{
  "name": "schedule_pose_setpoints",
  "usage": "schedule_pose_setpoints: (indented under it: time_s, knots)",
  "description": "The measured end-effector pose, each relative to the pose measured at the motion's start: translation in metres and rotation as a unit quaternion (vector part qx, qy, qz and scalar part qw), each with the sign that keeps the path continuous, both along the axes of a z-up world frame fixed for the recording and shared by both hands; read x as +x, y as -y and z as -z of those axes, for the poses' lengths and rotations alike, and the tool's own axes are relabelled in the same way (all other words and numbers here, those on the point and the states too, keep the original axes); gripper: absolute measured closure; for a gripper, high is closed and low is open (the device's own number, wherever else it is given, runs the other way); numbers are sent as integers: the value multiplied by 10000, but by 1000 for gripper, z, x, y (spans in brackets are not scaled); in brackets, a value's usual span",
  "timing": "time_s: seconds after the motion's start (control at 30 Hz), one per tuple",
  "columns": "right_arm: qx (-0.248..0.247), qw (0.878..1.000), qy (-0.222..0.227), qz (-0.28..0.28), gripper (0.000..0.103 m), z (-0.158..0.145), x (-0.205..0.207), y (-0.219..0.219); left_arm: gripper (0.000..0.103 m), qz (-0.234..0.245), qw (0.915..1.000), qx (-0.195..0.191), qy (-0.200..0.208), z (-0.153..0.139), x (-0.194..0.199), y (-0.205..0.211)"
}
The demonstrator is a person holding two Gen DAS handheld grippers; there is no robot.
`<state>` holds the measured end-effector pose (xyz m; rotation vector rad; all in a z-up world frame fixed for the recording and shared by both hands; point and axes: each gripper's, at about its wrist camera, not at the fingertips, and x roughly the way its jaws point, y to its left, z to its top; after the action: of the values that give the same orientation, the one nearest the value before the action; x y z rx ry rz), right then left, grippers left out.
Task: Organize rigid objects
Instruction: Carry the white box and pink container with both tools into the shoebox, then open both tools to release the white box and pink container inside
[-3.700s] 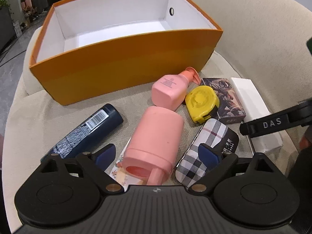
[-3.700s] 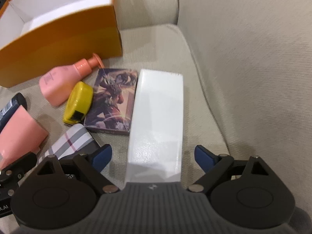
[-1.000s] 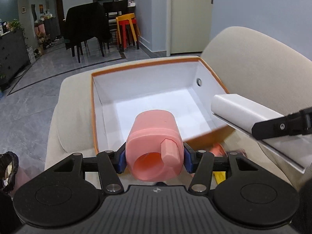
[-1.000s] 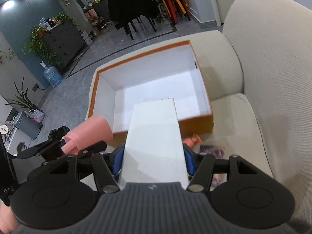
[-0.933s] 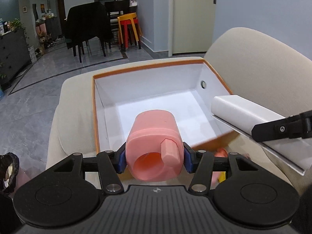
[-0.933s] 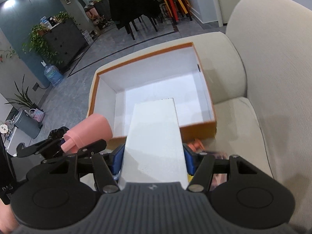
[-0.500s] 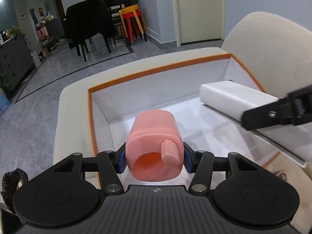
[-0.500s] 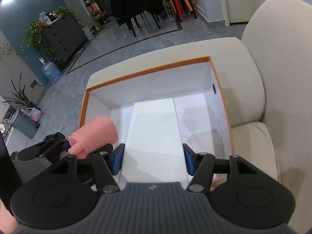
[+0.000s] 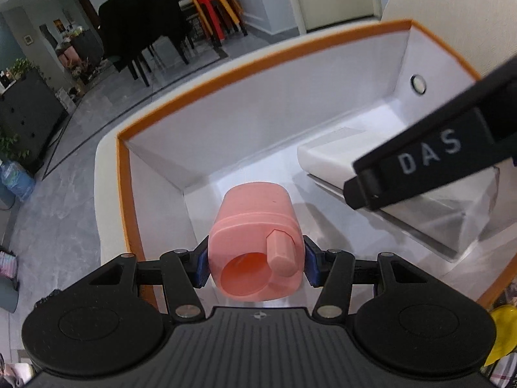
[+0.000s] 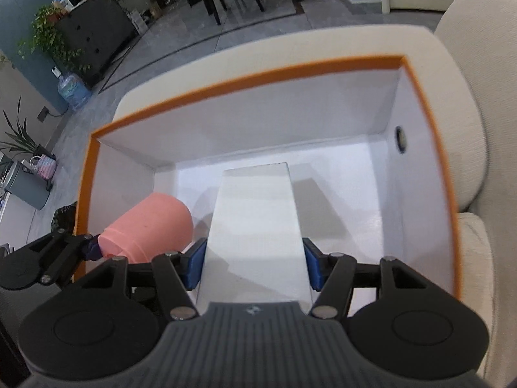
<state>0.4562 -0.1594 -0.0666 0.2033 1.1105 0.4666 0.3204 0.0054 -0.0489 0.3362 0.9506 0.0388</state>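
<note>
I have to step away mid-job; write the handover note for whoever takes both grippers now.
Left gripper: shut on the pink cup, held over the left part of the orange box.
Right gripper: shut on the long white box, held over the middle of the orange box.
Done: both items lifted and brought over the box; nothing lies on its floor.
Left: lower and release both. A yellow tape measure shows outside the box, not yet packed.
</note>
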Motion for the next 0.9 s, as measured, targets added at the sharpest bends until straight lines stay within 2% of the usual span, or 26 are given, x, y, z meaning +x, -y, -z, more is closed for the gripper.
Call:
schedule_pose_setpoints:
  time_s: [0.17, 0.37, 0.57, 0.9]
  knots:
    - [-1, 9998, -149, -91, 43, 14, 9, -14, 41, 23, 9996, 269, -36, 7, -4, 4]
    - [-165, 9990, -219, -350, 43, 23, 13, -33, 41, 61, 9992, 398, -51, 9, -10, 12]
    - [-270, 9972, -412, -554, 43, 34, 12, -46, 40, 202, 9964, 818, -123, 19, -10, 22]
    - [24, 9939, -951, -551, 39, 50, 19, -51, 34, 297, 9938, 1059, -148, 17, -12, 27]
